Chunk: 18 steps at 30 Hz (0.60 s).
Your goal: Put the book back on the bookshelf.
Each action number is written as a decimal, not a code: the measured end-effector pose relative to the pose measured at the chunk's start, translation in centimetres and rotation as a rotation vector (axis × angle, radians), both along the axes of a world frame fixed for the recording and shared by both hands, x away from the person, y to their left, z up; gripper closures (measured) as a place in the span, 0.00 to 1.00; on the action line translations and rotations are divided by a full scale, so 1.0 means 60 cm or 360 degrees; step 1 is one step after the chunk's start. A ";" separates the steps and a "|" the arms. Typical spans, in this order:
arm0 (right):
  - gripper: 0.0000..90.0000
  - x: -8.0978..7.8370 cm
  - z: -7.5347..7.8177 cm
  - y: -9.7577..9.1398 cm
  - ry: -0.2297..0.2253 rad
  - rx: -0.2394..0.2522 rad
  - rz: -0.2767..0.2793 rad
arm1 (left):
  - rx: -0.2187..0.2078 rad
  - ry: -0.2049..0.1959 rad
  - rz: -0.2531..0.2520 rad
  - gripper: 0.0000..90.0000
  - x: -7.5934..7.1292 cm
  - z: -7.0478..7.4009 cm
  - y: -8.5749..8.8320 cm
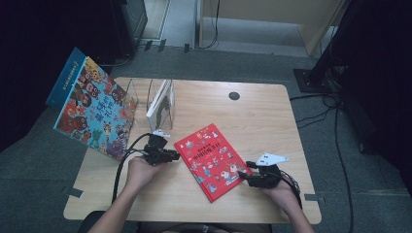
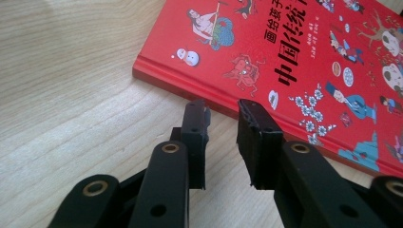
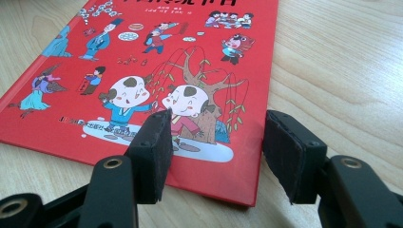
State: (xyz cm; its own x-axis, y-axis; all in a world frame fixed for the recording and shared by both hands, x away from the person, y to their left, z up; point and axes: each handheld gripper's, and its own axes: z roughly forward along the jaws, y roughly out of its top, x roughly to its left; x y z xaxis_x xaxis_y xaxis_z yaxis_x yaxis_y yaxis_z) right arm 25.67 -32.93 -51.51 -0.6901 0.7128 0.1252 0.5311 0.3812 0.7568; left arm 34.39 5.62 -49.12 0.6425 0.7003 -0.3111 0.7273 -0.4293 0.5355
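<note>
Jaws apart on both sides: the left gripper (image 1: 176,156) sits low at the near left edge of the red book (image 1: 212,161), nothing between its pads, while the right gripper (image 1: 245,176) straddles the book's near right corner without pinching it. The book lies flat mid-bench (image 1: 252,116), cover up, long axis slanting from far left to near right, bare wood all round. Farther back, a clear book stand (image 1: 160,104) holds a thin book (image 1: 159,112), and a big picture book (image 1: 92,109) leans at the far left edge.

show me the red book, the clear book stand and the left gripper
red book (image 1: 212,160), high view, middle of its cover
clear book stand (image 1: 132,97), high view, left panel
left gripper (image 2: 222,111), left gripper view, between its jaw tips
</note>
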 end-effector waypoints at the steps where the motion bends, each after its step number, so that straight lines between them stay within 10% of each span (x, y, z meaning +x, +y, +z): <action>1: 0.48 0.000 0.000 0.000 -0.0001 0.0002 -0.0001 | 0.0013 -0.0003 -0.0001 0.82 -0.001 -0.002 -0.003; 18: 0.46 -0.007 -0.001 0.011 0.0038 0.0026 0.0015 | -0.0074 0.0003 0.0066 0.83 0.004 -0.018 -0.013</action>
